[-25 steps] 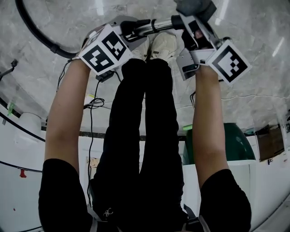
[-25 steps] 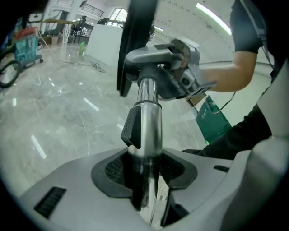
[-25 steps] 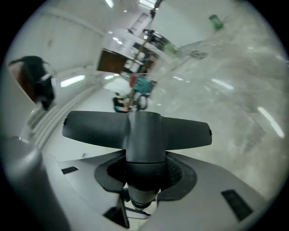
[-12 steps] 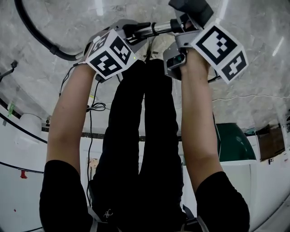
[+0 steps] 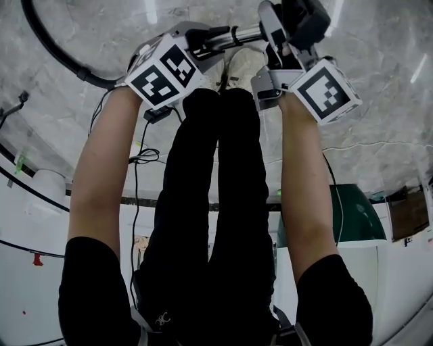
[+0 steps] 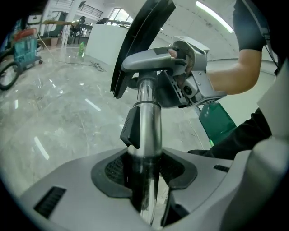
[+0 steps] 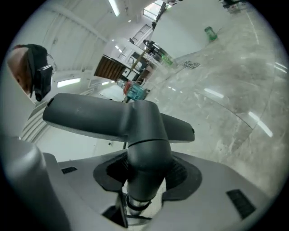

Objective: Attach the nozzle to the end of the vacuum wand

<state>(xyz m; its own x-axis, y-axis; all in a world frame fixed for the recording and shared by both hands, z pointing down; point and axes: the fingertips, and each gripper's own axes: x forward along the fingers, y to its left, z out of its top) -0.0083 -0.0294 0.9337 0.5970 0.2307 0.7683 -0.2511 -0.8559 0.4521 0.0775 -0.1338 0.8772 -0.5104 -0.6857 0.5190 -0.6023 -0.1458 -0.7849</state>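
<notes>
Grip check: left gripper is clamping the chrome vacuum wand while right gripper is gripping the floor nozzle neck at the wand's far end; I am advising pushing straight along the wand, without twisting, until seated.

Cut off by the head view's top edge: the upper part of the nozzle and the far run of the black hose. Lost below the left gripper view's bottom edge: the near end of the vacuum wand. Hidden inside the nozzle's collar in the right gripper view: the vacuum wand's tip. Too small to tell: the clutter by the far wall.
</notes>
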